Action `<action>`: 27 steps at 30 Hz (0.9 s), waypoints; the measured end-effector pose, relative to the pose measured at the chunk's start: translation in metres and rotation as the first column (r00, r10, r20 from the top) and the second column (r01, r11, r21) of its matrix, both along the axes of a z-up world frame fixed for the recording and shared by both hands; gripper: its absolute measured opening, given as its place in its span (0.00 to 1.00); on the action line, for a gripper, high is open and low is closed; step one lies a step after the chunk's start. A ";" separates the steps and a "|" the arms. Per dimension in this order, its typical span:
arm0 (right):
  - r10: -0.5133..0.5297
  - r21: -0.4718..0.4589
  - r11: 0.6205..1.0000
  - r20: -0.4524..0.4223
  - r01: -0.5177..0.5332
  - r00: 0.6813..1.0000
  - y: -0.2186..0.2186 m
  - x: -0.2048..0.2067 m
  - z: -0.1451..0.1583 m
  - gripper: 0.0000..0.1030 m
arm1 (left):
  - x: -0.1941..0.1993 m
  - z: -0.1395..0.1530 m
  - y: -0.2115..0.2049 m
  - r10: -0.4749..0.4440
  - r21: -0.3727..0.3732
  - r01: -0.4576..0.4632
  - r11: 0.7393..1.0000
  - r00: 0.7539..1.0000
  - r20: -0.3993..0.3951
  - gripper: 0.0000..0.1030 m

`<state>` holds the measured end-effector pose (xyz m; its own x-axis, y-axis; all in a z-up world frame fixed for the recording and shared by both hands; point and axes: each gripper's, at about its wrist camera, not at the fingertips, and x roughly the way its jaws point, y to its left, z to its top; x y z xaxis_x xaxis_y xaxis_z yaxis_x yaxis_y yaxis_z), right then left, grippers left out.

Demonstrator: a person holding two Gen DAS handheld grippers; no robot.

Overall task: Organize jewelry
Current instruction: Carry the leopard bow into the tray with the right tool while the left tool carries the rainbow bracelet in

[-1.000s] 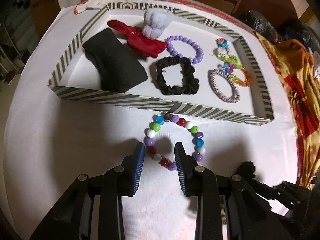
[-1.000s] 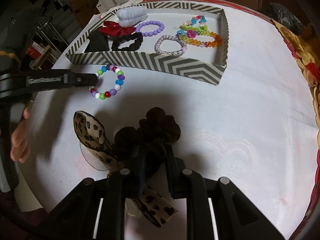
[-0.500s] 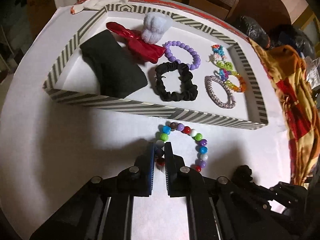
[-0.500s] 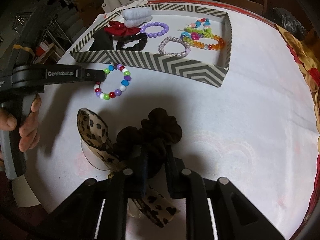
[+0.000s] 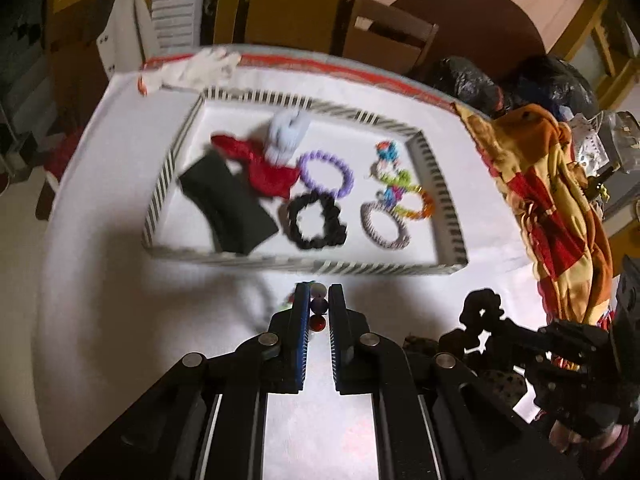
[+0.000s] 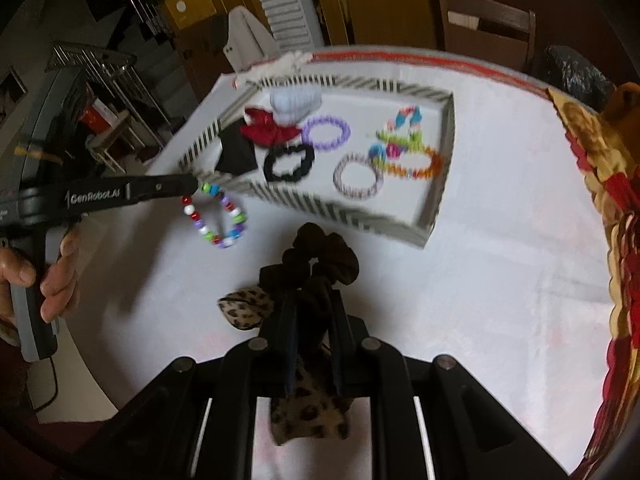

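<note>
Tongs, left [image 5: 319, 300]: jaws have just closed on multicoloured bead bracelet [image 6: 218, 216], which hangs from their tip above the white desk [image 6: 500, 280], just outside the striped tray [image 6: 432, 216]. Tongs, right [image 6: 314, 300]: clamped on dark brown scrunchie [image 6: 320, 260] with leopard-print bow [image 6: 308, 416], lifted off the desk. Tray contents: purple bead bracelet [image 5: 326, 174], black scrunchie [image 5: 314, 222], red bow [image 5: 264, 168], black cloth [image 5: 226, 208], further bracelets.
</note>
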<state>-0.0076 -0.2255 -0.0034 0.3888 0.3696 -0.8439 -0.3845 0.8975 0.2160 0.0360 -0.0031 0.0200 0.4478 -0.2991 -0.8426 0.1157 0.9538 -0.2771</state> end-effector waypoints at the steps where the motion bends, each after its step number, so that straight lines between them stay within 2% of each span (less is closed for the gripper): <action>1: -0.004 0.005 1.000 0.011 0.004 1.000 -0.001 0.003 0.006 0.13 | 0.000 0.005 0.001 -0.002 0.000 0.002 1.000 1.000 0.010 0.00; 6: -0.032 0.022 0.999 0.061 0.031 0.998 -0.008 0.019 0.030 0.13 | 0.015 0.030 -0.002 -0.009 -0.002 0.009 1.000 0.998 0.060 0.00; 13: -0.119 0.008 0.993 0.119 0.119 0.986 -0.023 0.057 0.048 0.13 | 0.043 0.039 -0.028 -0.037 -0.015 0.038 0.999 0.996 0.085 0.00; 18: -0.169 -0.016 0.985 0.140 0.173 0.976 -0.028 0.096 0.050 0.13 | 0.063 0.029 -0.053 -0.068 -0.034 0.070 0.997 0.996 0.063 0.00; 22: -0.192 -0.006 0.981 0.133 0.194 0.972 -0.025 0.130 0.045 0.13 | 0.079 0.008 -0.063 -0.060 -0.050 0.061 0.997 0.998 0.027 0.00; 27: -0.185 0.018 0.983 0.104 0.184 0.977 -0.011 0.172 0.033 0.13 | 0.093 -0.027 -0.061 -0.029 -0.012 0.029 1.000 0.999 -0.037 0.00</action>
<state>0.1642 -0.2367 0.0293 0.5374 0.2897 -0.7920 -0.2332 0.9536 0.1905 0.1289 -0.0643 -0.0067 0.4075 -0.3214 -0.8548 0.1329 0.9469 -0.2927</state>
